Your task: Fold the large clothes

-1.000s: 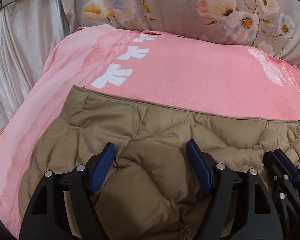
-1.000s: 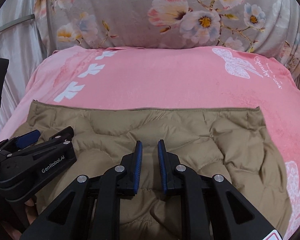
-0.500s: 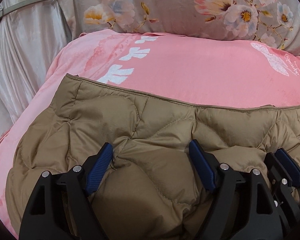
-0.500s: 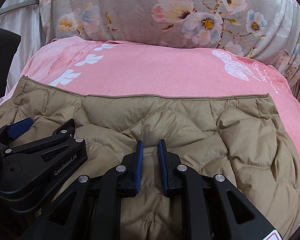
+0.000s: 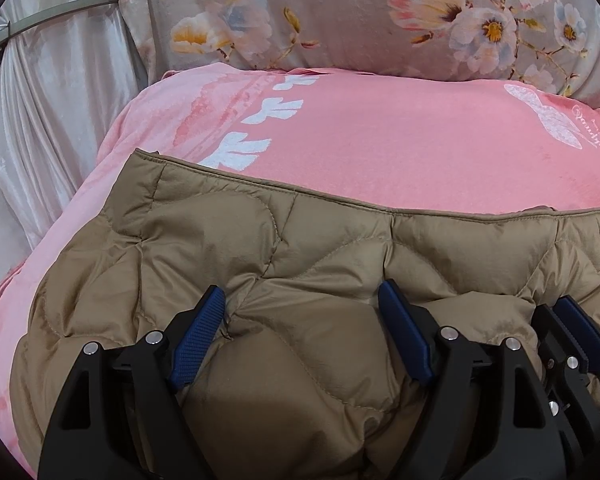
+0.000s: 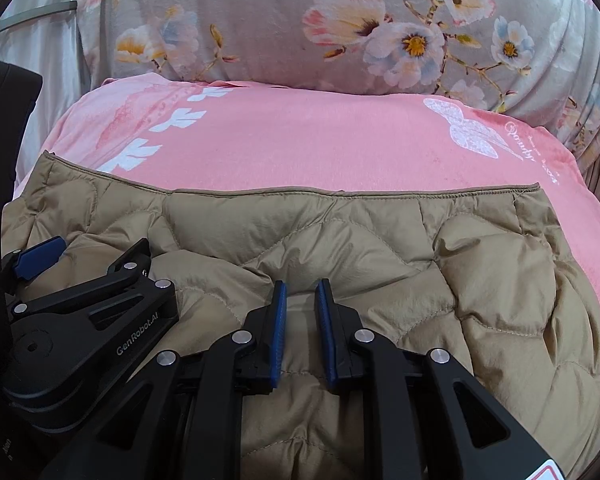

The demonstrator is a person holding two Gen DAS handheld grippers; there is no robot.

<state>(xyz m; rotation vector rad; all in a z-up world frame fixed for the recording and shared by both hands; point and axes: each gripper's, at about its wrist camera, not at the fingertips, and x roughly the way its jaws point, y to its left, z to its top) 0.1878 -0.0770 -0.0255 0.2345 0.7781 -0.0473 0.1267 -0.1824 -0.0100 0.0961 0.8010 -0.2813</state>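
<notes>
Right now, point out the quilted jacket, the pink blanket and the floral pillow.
quilted jacket (image 6: 480, 272): right wrist view, on a puffy tan panel.
pink blanket (image 6: 320, 140): right wrist view, on its plain middle.
floral pillow (image 5: 340, 12): left wrist view, on grey fabric between flowers.

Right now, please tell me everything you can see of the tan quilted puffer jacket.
The tan quilted puffer jacket looks like smooth, slightly shiny padded fabric, stitched in wavy curved panels. It lies spread on the pink printed blanket, its piped straight edge farthest from the cameras. The left hand-held gripper straddles a puffed bulge, wide open; the right hand-held gripper rests on it, jaws nearly closed.
</notes>
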